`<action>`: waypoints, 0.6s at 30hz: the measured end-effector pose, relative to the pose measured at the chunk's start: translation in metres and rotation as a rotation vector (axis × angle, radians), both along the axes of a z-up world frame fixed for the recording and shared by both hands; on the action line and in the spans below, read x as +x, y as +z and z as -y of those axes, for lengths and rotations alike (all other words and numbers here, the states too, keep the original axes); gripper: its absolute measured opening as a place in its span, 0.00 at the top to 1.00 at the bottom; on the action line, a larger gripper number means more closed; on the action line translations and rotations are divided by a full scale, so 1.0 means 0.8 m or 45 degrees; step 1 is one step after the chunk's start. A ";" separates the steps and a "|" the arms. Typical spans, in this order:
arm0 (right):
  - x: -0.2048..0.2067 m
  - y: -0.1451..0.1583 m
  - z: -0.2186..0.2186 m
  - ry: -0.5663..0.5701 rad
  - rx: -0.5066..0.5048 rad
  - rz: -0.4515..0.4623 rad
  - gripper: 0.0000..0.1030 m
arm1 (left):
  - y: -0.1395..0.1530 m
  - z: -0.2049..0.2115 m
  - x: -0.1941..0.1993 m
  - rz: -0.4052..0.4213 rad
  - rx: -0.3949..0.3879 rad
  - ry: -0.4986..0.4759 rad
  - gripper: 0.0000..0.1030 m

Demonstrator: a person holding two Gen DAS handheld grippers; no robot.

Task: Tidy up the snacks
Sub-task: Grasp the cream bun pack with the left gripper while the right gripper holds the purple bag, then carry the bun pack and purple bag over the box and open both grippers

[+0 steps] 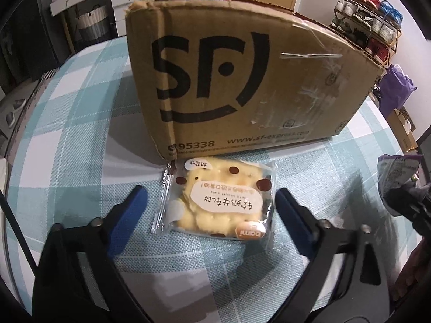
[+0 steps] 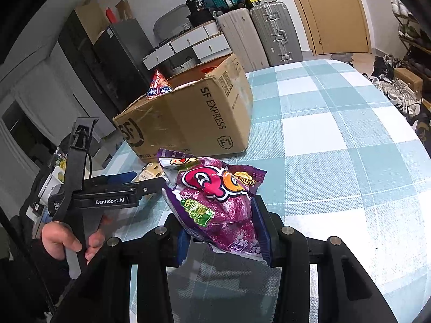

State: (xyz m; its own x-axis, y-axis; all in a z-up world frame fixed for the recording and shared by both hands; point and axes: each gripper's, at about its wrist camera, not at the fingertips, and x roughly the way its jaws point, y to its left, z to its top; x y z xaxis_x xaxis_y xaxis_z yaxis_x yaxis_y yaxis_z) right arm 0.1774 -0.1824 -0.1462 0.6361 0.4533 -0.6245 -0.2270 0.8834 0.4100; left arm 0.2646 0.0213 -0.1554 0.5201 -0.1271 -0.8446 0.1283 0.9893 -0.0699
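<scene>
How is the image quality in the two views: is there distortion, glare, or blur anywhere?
Left wrist view: strong fisheye bending, the cardboard box bulges; the clear cracker packet is sharp, with little glare; dark vignette in the corners. Right wrist view: the same curving on the checked tablecloth; the purple snack bag shows small shiny highlights; the near black gripper parts look soft.

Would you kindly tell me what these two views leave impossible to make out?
- Contents of the cardboard box: in the left wrist view its near wall hides all but a red snack bag.
- Cracker packet: in the right wrist view, mostly hidden behind the left claw.
- Purple snack bag: its lower end is covered by the right claw; cut off by the frame edge in the left view.
</scene>
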 end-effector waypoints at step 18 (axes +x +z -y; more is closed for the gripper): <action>-0.014 0.011 0.008 -0.045 0.035 0.008 0.59 | 0.011 -0.008 -0.042 0.009 -0.025 -0.042 0.43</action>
